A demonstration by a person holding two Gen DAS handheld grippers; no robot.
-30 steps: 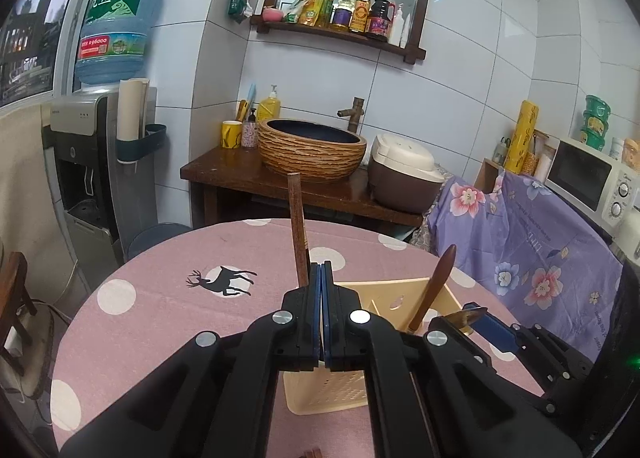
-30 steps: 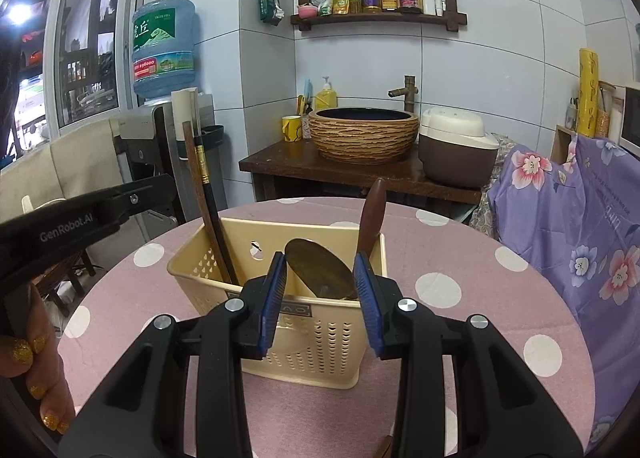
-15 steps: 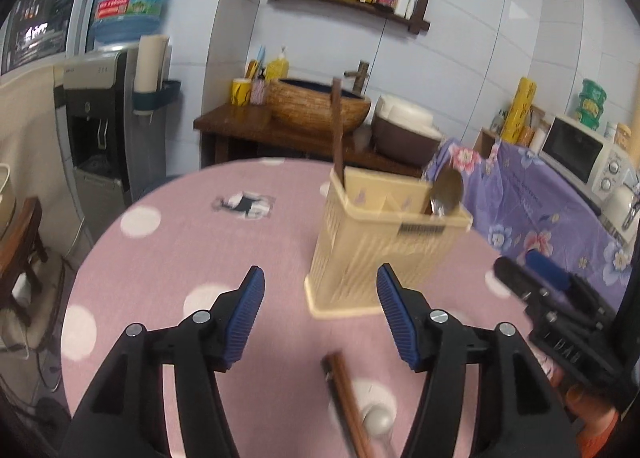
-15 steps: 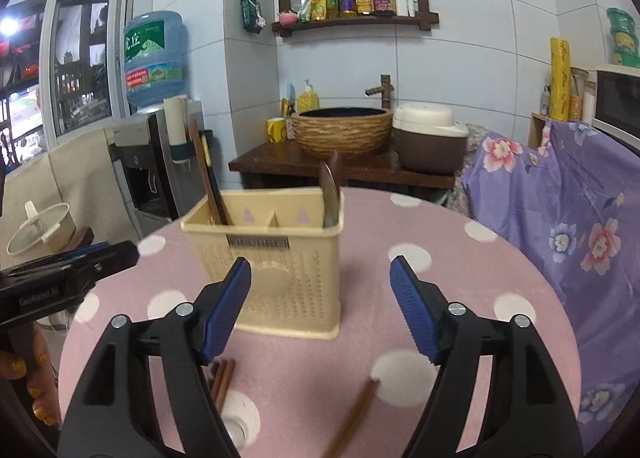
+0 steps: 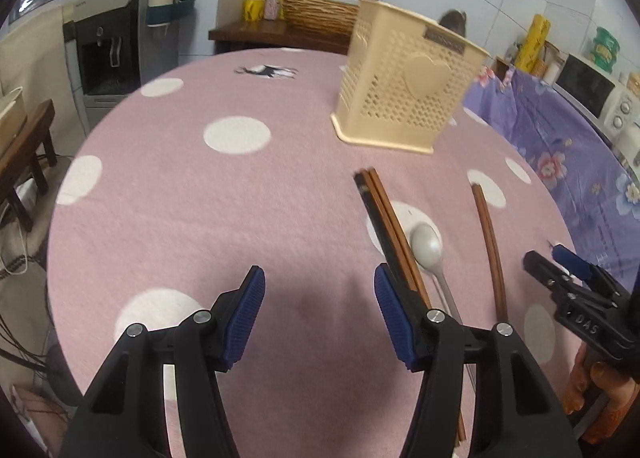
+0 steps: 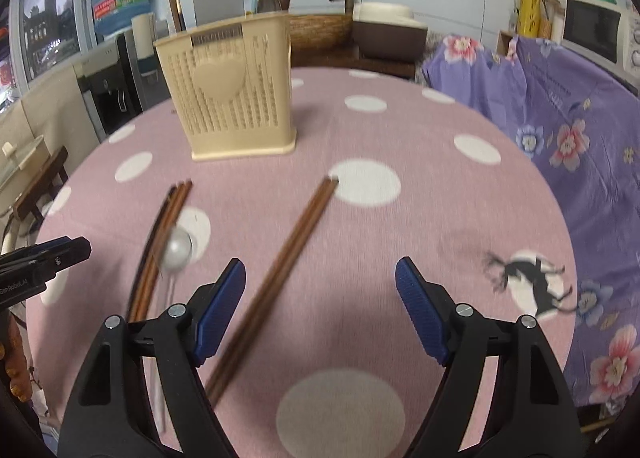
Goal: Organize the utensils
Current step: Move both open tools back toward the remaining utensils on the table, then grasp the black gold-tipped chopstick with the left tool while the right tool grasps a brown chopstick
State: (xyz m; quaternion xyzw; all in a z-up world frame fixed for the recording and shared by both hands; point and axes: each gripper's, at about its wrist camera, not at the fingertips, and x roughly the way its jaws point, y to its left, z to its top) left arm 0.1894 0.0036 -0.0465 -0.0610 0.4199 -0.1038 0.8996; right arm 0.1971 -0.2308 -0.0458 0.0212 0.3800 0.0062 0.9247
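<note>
A beige perforated utensil basket [image 5: 404,85] stands on the pink dotted table [image 5: 240,197]; it also shows in the right wrist view [image 6: 232,89], with chopsticks and spoons sticking up from it. On the table lie a bundle of dark chopsticks [image 5: 384,221], a metal spoon [image 5: 428,246] and a brown chopstick pair [image 5: 488,242]. In the right wrist view I see the bundle [image 6: 160,242], the spoon [image 6: 176,254] and the brown pair [image 6: 288,266]. My left gripper [image 5: 320,318] is open and empty, just left of the bundle. My right gripper [image 6: 320,306] is open and empty above the brown pair.
A purple flowered cloth [image 6: 560,105] covers furniture right of the table. A water dispenser [image 5: 108,37] stands at the left. A wooden side table with a woven basin [image 5: 316,17] stands behind. The right gripper shows in the left wrist view [image 5: 576,298].
Both grippers have pulled back and tilted down from the basket toward the utensils lying on the table. A second ago the left was shut on a chopstick over the basket; it then opened.
</note>
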